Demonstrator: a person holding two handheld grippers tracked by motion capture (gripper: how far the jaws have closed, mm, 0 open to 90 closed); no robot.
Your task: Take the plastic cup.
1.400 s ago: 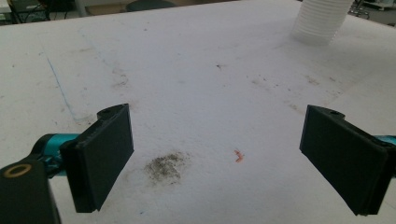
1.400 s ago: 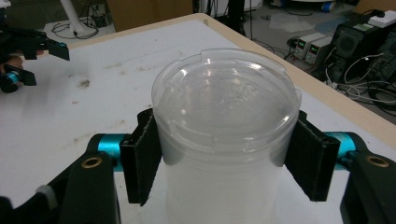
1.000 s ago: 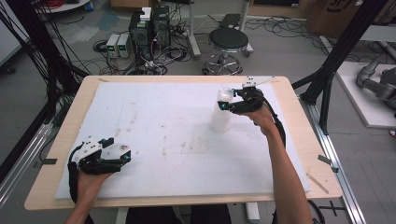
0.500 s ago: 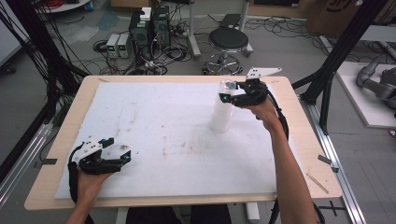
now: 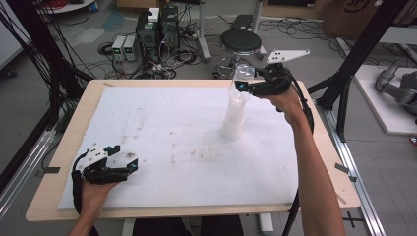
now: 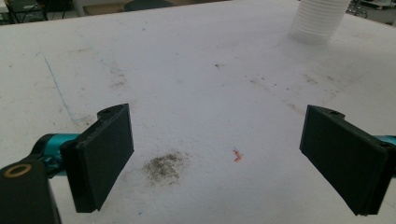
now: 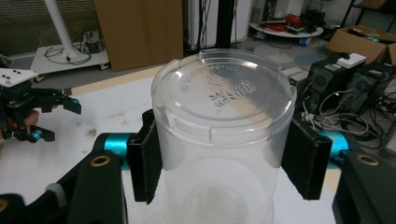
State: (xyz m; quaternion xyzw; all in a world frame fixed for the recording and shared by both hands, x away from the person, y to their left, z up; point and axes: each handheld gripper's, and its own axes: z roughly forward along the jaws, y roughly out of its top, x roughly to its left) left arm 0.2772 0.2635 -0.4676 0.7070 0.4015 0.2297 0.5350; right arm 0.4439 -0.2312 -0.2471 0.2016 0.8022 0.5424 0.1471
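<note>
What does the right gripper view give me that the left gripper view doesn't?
Right gripper view: an upside-down clear cup clamped between the right gripper pads, embossed base up; those jaws have just been closing on it. Cardboard boxes and cabled black units stand behind.

Left gripper view: the left gripper jaws wide apart with nothing between, a dark smudge and an orange fleck on the sheet, the foot of the cup stack.

Both: the stained white sheet.

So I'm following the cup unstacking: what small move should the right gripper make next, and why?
Probably keep lifting straight up. The right gripper, whose jaws have just been closing, clamps the top clear cup upside down, directly above the stack of cups, so it likely needs clearance before being carried sideways.
</note>
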